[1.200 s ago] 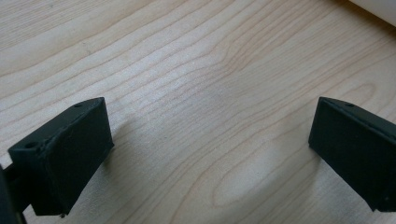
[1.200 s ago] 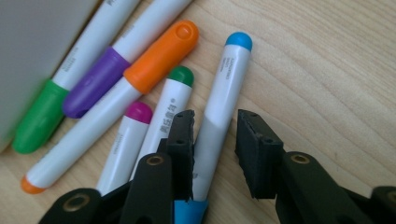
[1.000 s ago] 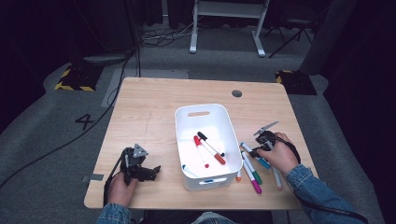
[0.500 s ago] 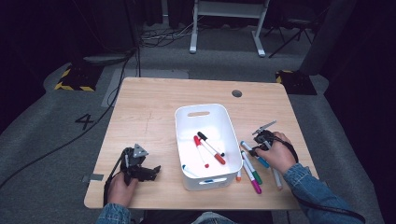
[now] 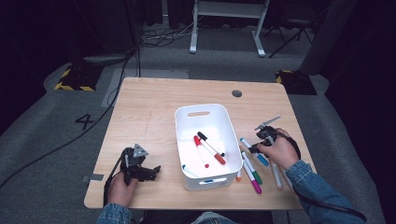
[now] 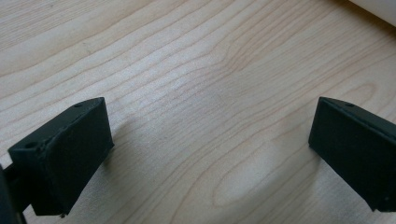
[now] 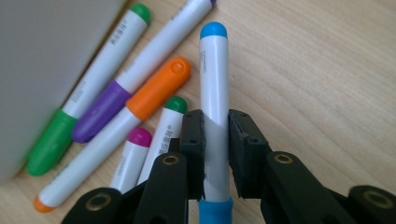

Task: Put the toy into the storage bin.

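The right hand-held gripper is seen clenched on a blue-capped marker, whose white barrel is pinched between the two black pads while its blue cap points away from the camera. In the high view the same right hand-held gripper is shown in the person's right hand, low over the worktop just to the right of the white bin, and the blue-capped marker is found lying slantwise beneath it.

Beside the held marker, further markers are laid on the wood: an orange-capped marker, a purple-capped marker, a green-capped marker, a second green-ended marker and a magenta-ended marker. These are grouped between the held marker and the wall of the bin.

The left hand-held gripper is shown released, its jaws spread wide with only bare wood grain between them. In the high view the left hand-held gripper is held in the left hand near the front left edge of the worktop, well apart from the bin.

Inside the bin a red-capped marker, a black-and-red marker and a blue-ended marker are seen on the floor.

The worktop is of light wood, with a round grey grommet near its far edge. It is surrounded by grey floor, dark curtains, trailing cables, a white frame and yellow-black hazard tape.
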Motion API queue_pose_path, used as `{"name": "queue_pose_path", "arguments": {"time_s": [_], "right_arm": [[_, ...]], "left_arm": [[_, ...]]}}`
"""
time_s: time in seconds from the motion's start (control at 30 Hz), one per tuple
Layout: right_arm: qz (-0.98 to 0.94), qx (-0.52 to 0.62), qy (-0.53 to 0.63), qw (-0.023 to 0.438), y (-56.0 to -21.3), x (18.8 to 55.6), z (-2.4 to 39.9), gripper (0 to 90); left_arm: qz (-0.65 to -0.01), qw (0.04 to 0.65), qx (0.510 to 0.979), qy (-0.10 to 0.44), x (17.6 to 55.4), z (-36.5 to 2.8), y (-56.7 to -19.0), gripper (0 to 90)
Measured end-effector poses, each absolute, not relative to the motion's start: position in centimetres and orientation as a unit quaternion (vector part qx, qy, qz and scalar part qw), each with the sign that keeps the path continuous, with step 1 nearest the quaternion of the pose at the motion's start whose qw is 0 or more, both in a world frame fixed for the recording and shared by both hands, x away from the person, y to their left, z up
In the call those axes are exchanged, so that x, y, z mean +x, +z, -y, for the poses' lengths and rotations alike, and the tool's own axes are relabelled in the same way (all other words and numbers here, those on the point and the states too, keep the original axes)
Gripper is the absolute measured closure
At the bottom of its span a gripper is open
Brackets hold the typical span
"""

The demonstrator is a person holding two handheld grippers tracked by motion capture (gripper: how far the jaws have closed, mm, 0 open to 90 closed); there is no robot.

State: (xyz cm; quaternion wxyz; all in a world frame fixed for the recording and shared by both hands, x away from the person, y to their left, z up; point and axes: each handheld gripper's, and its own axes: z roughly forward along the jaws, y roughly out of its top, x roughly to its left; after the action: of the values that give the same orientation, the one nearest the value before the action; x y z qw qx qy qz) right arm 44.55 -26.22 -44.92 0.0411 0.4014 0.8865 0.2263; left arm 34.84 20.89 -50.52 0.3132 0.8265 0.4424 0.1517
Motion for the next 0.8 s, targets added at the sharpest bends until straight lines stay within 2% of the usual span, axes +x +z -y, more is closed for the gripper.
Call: {"name": "queue_pose_path", "arguments": {"time_s": [0.8], "right_arm": [[-0.874,0.373,0.307,0.048,-39.3,43.1,26.2,77.1]], "left_arm": [[-0.443,0.313,0.827,0.152,34.8,-20.9,-50.5,0.0]]}}
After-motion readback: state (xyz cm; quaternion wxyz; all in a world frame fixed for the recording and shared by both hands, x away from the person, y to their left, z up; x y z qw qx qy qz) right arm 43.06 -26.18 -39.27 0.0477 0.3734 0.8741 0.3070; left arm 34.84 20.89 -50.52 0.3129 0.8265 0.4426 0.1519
